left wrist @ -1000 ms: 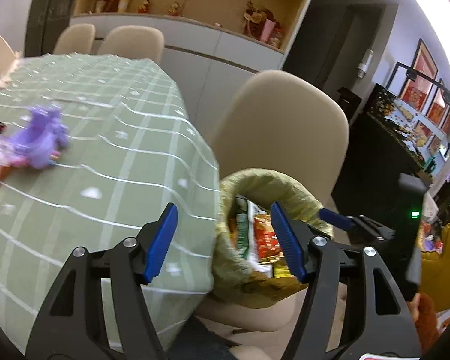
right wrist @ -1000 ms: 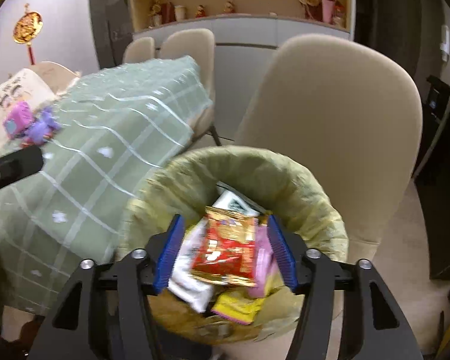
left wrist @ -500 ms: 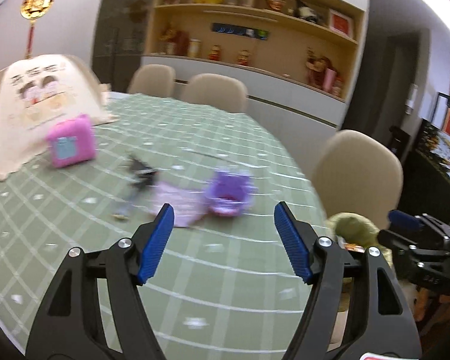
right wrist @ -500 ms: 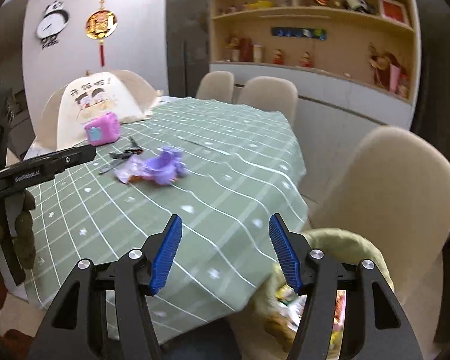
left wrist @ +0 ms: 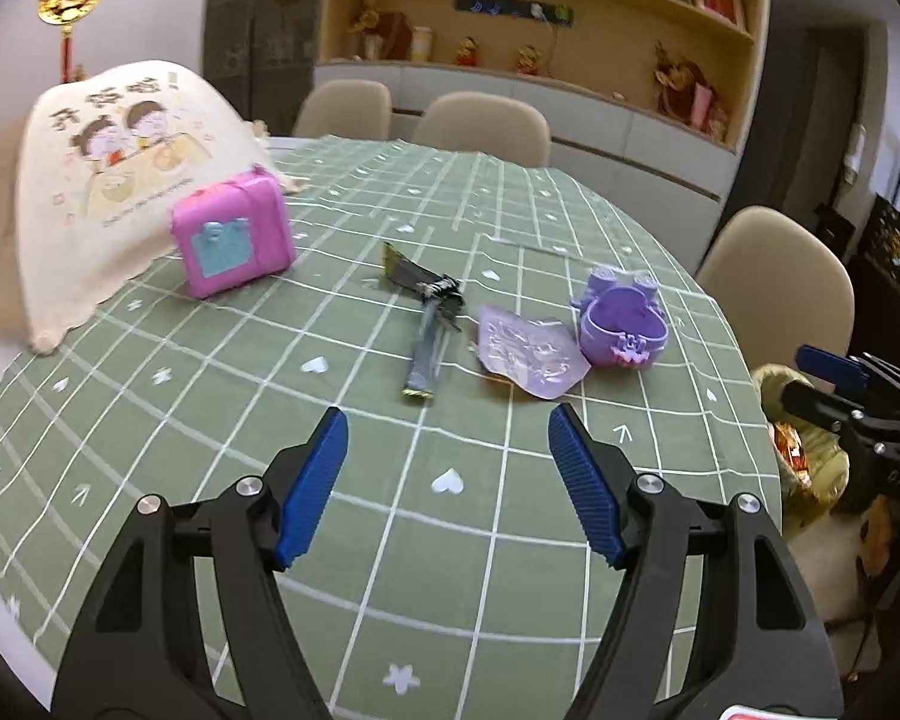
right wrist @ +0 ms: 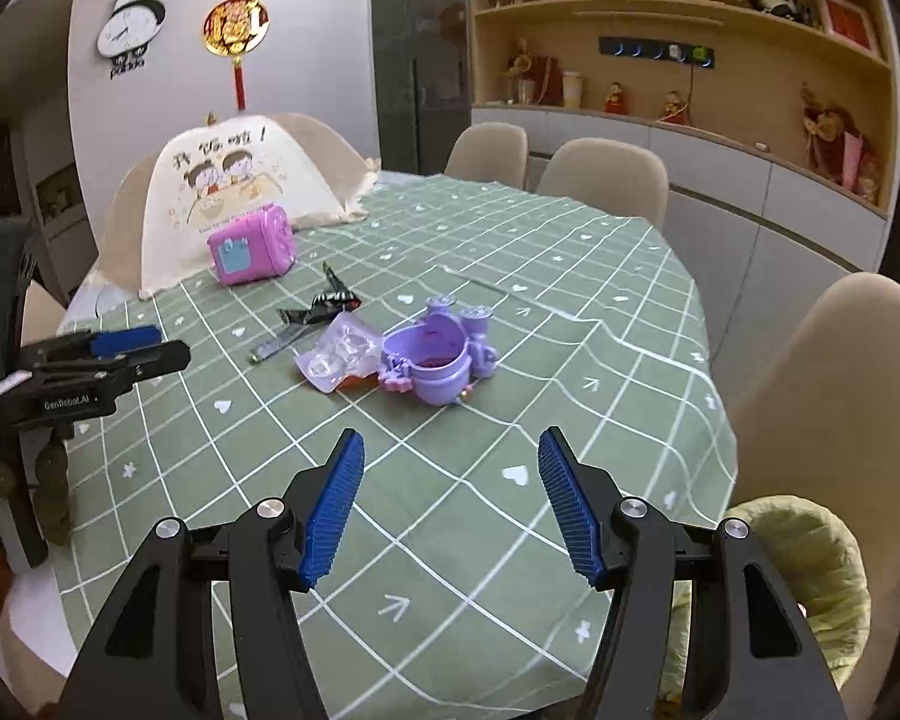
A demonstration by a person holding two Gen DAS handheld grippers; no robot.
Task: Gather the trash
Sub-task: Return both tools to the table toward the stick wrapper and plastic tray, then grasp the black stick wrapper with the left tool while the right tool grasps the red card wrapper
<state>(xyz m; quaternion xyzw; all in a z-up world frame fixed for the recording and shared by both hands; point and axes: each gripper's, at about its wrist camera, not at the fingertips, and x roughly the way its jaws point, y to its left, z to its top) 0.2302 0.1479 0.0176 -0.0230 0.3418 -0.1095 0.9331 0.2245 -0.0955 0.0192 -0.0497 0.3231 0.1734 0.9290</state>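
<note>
On the green checked tabletop (left wrist: 210,420), a crumpled clear-purple wrapper (left wrist: 531,354) lies touching the purple toy pot (left wrist: 624,324), dark foil wrappers (left wrist: 429,312) just beyond it, while the left hand-held gripper (left wrist: 447,450) marked "GenRobot.AI" and right hand-held gripper (right wrist: 450,468) gape empty, and the yellow-lined trash bin (right wrist: 810,546) sits past the tabletop's edge.
</note>
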